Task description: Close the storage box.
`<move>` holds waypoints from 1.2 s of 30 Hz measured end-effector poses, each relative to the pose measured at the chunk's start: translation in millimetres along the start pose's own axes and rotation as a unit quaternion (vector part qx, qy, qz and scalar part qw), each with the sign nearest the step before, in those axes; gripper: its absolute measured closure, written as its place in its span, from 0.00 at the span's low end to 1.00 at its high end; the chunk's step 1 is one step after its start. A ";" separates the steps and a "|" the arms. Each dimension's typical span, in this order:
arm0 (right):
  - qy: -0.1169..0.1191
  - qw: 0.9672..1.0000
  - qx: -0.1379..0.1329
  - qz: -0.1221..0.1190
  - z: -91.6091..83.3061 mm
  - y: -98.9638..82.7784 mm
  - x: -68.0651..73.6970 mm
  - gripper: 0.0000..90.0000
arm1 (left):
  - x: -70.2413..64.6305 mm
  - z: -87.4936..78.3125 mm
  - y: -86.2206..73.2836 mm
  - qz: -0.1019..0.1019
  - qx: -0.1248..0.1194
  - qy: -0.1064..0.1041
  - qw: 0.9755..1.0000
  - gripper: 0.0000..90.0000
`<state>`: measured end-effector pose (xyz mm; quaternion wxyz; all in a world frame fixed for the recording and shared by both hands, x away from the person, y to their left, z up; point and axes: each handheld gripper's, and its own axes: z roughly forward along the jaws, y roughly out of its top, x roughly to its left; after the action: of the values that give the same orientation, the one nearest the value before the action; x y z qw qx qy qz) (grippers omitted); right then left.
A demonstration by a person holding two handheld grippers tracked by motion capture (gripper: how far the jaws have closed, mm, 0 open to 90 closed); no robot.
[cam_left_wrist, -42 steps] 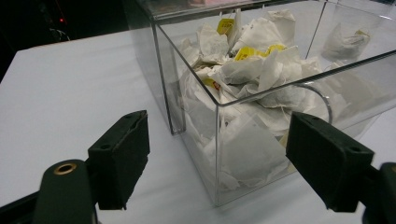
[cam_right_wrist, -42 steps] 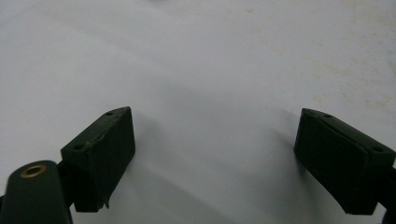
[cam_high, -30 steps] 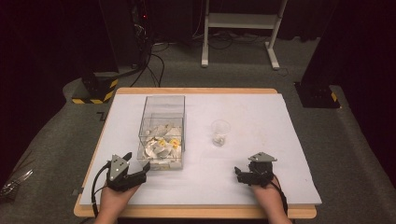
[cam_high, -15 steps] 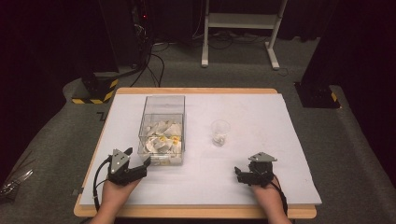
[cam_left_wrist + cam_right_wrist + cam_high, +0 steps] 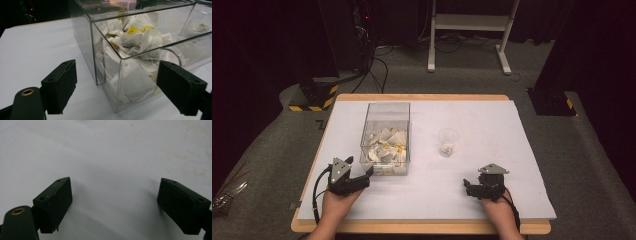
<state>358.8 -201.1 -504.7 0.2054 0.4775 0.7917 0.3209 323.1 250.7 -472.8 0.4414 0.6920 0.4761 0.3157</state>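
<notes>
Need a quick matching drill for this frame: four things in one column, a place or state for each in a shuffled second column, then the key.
Things:
1. clear box
2. cup
3. left gripper
4. right gripper

Places or states:
A. open, over bare table, nothing between the jaws
B. open, by the near corner of the tea bag bin
C. small, clear, standing alone at mid-table
D. heaped with white tea bags, some with yellow tags

Pairs: 1-D, 2-C, 3-B, 4-A
</notes>
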 end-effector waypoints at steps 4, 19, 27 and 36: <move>0.000 1.000 0.000 0.000 0.0 0.1 0.2 0.14 | 3.1 3.5 2.1 -0.004 0.003 0.002 1.000 0.19; 0.000 1.000 0.000 -0.001 0.0 0.1 0.1 0.14 | 10.5 27.2 9.3 -0.013 0.013 0.009 1.000 0.18; 0.001 1.000 0.001 -0.001 0.1 0.2 0.1 0.14 | 13.5 38.2 14.1 -0.021 0.012 0.015 1.000 0.21; 0.000 1.000 0.001 0.000 0.0 0.1 0.3 0.14 | 16.1 47.0 15.8 -0.026 0.007 0.019 0.999 0.24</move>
<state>358.8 -200.8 -504.6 0.2051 0.4772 0.7922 0.3204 374.9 248.7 -477.4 0.4354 0.6761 0.5046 0.3140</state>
